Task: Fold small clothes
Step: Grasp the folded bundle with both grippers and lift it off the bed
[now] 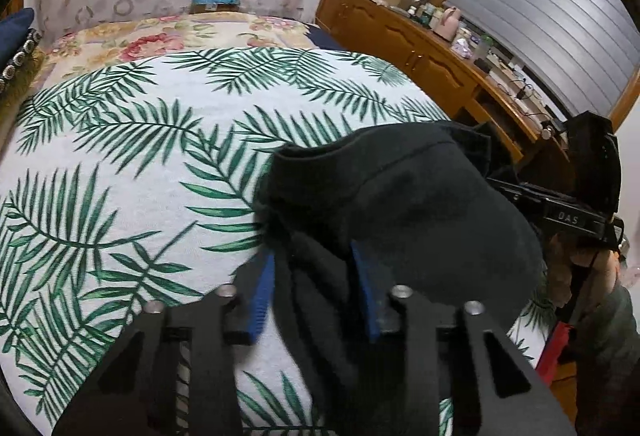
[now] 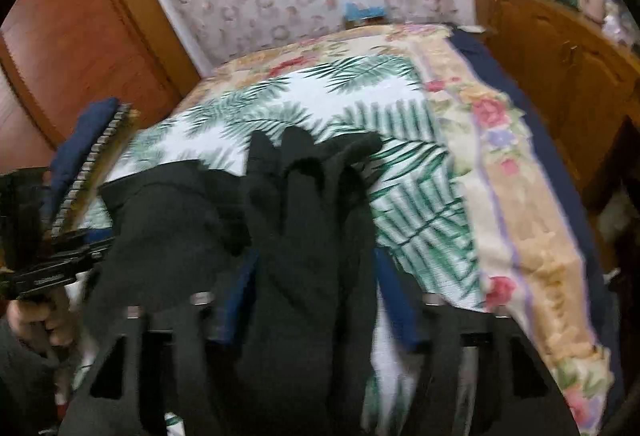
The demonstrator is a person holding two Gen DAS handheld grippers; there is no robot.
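Note:
A black garment (image 1: pixel 420 204) lies bunched on the palm-leaf sheet (image 1: pixel 120 164) of a bed. In the left wrist view my left gripper (image 1: pixel 312 268) has its blue pads (image 1: pixel 262 296) against a fold of this black cloth, which fills the gap between them. The right wrist view is blurred. There the black garment (image 2: pixel 304 220) runs up between the fingers of my right gripper (image 2: pixel 314 264); a strip of white sheet shows between the cloth and the right blue pad (image 2: pixel 396 304), so the jaws stand apart from it. Each view shows the other gripper at its edge, held by a hand (image 2: pixel 36 320).
A floral bedspread (image 2: pixel 520 220) lies under the palm-leaf sheet (image 2: pixel 360 96) and hangs over the bed's right side. A wooden dresser (image 1: pixel 404 36) crowded with small items runs along the right wall. A wooden wardrobe (image 2: pixel 80 36) stands at the left, and a dark blue cushion (image 2: pixel 80 144) lies at the bed's left edge.

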